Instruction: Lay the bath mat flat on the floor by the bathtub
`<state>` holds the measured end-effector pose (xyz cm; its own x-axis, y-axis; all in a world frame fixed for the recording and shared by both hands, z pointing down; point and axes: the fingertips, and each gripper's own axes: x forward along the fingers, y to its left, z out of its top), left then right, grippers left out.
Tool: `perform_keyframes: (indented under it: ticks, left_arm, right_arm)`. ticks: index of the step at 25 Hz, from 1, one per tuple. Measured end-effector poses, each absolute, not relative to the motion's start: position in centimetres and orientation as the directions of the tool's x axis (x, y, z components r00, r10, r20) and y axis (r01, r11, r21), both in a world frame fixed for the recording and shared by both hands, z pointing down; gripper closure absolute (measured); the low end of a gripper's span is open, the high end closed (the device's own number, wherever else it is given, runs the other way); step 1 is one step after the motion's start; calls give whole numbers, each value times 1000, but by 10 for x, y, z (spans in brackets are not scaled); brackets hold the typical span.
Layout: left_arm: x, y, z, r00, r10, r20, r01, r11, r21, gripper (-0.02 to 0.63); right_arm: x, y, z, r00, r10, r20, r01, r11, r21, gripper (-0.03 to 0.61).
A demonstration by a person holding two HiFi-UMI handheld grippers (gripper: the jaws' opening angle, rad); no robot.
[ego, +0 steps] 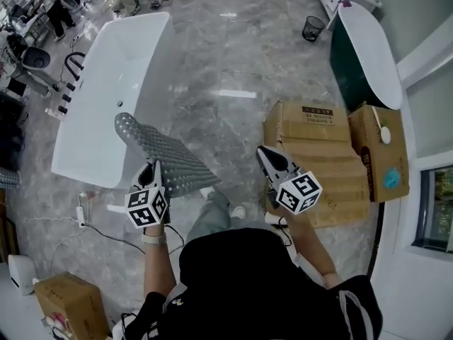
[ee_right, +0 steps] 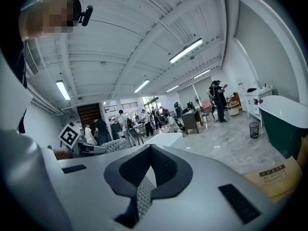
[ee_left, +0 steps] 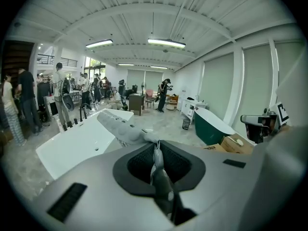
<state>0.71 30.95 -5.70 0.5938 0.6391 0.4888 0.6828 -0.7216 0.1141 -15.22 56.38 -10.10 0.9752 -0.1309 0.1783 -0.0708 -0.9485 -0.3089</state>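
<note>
The floor [ego: 233, 62] is grey marble-patterned tile in a large open showroom with a white beamed ceiling and strip lights. A white bathtub [ego: 106, 83] stands at the left and a green bathtub [ego: 368, 48] at the far right, with a black waste bin [ego: 312, 27] just left of it. Flattened cardboard boxes [ego: 311, 147] lie on the floor at the right. People [ee_left: 60, 93] stand at the far end of the room.

The grey, hole-dotted bath mat [ego: 166, 154] is off the floor, not laid out. The left gripper [ego: 151, 170] has its jaws clamped on the mat's near edge. From there the mat reaches away to the far left, towards the white bathtub's near right side. The right gripper [ego: 265, 154] is well apart to the right, over the boxes' left edge, with its jaws pressed together and nothing between them.
</note>
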Motion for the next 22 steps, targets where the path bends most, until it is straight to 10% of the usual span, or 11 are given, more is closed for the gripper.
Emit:
perform_keyframes:
  ticks: [22]
  left_arm:
    - [188,230,-5,701,451,553,401,-890,218,568]
  right_arm:
    - [195,454,-85,785,-556,271,-481,-825,-297,552]
